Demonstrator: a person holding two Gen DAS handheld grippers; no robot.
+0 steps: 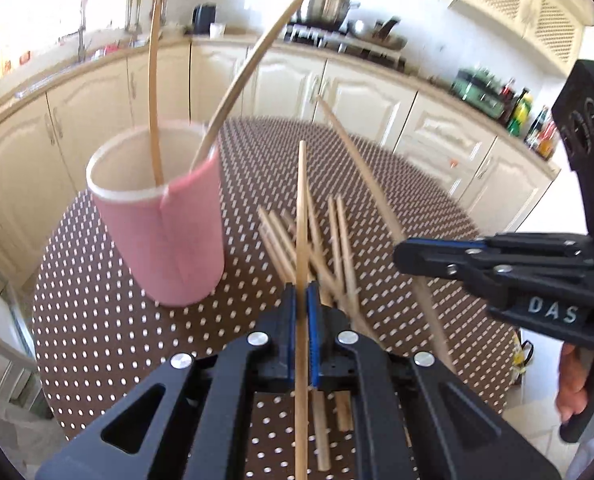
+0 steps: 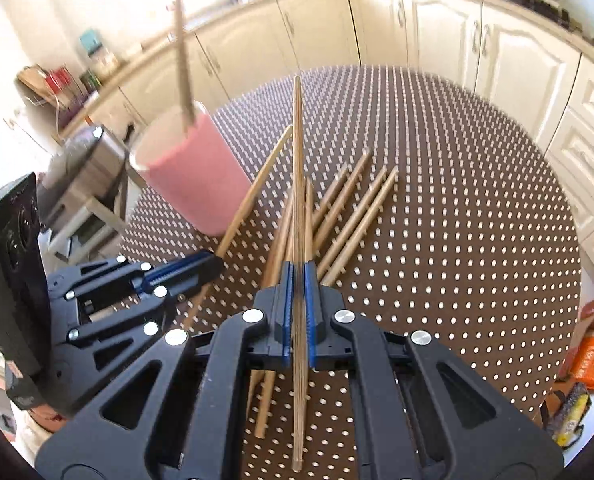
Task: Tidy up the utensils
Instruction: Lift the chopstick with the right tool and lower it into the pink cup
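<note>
Pinching one chopstick point(image 1: 301, 216) each: left gripper point(image 1: 301, 300), right gripper point(image 2: 297, 280).

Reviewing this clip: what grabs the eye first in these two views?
Each gripper is shut on one wooden chopstick: the left gripper and the right gripper, both above a loose pile of chopsticks on the brown dotted table. To the left stands a pink cup already holding two sticks.

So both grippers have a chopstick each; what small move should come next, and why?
Probably carry the left gripper toward the pink cup and tip its chopstick in. Both grippers are shut on one chopstick each, the right gripper on its own. The cup already holds two sticks and stands nearer the left gripper; more chopsticks lie on the dotted table.
</note>
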